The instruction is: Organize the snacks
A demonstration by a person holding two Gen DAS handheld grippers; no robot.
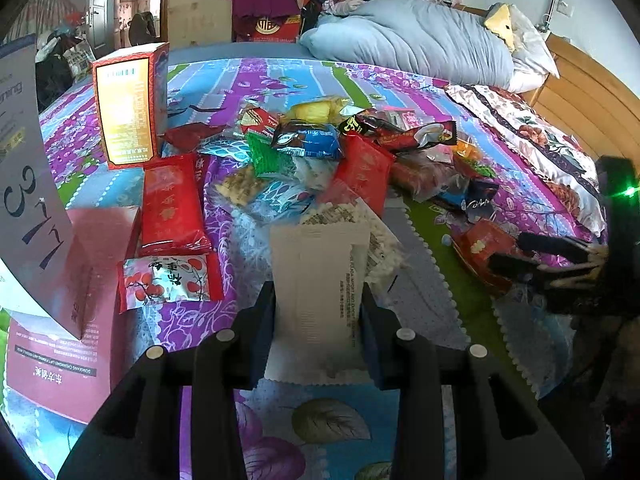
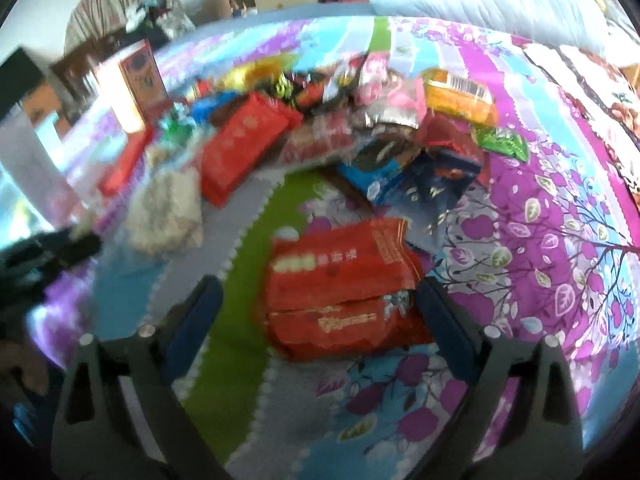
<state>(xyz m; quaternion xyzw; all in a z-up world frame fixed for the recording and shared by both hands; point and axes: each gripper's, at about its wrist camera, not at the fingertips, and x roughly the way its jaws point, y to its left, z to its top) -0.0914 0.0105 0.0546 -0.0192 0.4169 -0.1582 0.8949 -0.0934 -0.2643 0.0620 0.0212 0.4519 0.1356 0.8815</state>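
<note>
Left gripper [image 1: 319,304] clamps a white snack packet [image 1: 320,280] above the floral bedspread [image 1: 320,432]. Right gripper [image 2: 320,304] jaws wide, straddling an orange-red snack bag [image 2: 344,292] near the pile. Next, likely: close on bag, place the packet.

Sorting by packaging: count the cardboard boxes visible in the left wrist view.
3: an upright red-and-gold box at the far left, a pink box beside the pile, another pink box lying nearest. Others may be hidden.

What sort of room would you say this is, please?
Most likely a bedroom: the snacks lie on a bed's floral sheet, with a grey duvet and a wooden headboard behind.
</note>
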